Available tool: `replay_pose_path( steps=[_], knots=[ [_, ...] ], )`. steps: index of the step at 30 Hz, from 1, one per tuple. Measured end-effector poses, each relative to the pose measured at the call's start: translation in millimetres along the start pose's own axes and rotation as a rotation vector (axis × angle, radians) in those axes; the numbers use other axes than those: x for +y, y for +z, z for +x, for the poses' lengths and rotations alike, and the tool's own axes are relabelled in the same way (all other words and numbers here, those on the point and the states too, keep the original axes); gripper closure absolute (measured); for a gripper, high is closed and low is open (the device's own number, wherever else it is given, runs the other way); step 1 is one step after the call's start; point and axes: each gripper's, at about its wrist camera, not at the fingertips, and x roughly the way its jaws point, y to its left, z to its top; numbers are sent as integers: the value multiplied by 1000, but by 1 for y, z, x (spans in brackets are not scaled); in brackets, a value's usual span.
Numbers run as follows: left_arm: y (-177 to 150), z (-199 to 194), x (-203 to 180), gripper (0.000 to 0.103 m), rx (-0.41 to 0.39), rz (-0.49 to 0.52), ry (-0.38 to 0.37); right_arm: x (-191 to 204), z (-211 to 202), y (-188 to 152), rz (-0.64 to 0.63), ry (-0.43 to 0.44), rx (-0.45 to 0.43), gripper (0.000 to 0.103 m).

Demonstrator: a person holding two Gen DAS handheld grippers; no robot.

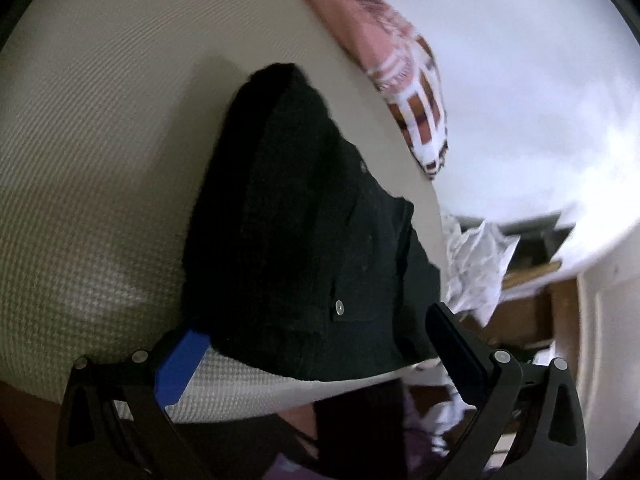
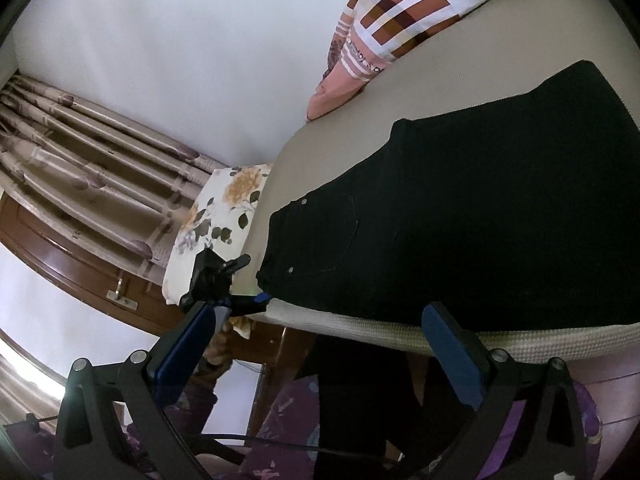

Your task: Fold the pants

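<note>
Black pants (image 1: 304, 240) lie folded in a stack on the beige bed (image 1: 100, 160), waistband and rivet toward the near edge. They also show in the right wrist view (image 2: 480, 220), with a back pocket up. My left gripper (image 1: 316, 344) is open, its fingers either side of the pants' near edge, holding nothing. My right gripper (image 2: 320, 332) is open and empty, just off the bed's near edge below the pants. The left gripper shows in the right wrist view (image 2: 240, 292) at the pants' waist corner.
A patchwork pillow (image 2: 408, 12) and a pink pillow (image 2: 340, 88) lie at the bed's head by the white wall. A floral pillow (image 2: 216, 216) sits at the bed's side. Curtains (image 2: 80, 152) and a wooden frame (image 2: 80, 272) stand beyond. The person's purple clothing (image 2: 288, 420) is below.
</note>
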Motion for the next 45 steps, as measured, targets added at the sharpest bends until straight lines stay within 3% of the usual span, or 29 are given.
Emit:
replay_pose_path(
  steps=[5,11,16,22,26,33,34,36,37,38,40,45],
  knots=[
    [1,2,0,1,5,60,-13,-4,3,-1,20,1,16,0],
    [5,10,-6,1,21,82,51,-13,4,-2,63,9,23,0],
    [6,17,-6,1,-5,98,15,-19,9,-5,96,13,41,0],
    [17,17,0,1,49,46,-14,-15,10,-7,78,5,44,0],
    [15,17,-2,1,63,72,-8,-15,12,-8,83,3,51,0],
    [5,17,-10,1,4,118,44,-13,15,-8,72,-5,59,0],
    [3,17,-12,5,-10,129,63,-13,16,-9,71,-7,61,0],
    [0,16,-15,23,-43,152,128,-14,16,-9,76,-5,62,0],
    [-1,15,-12,48,-61,149,178,-14,16,-9,78,-5,62,0],
    [-1,14,-8,65,-74,131,204,-15,16,-9,81,-6,62,0],
    [-1,11,4,68,-93,78,159,-16,16,-9,86,-5,60,0],
    [-7,14,-9,71,-119,108,232,-18,14,-9,87,-4,57,0]
  ],
)
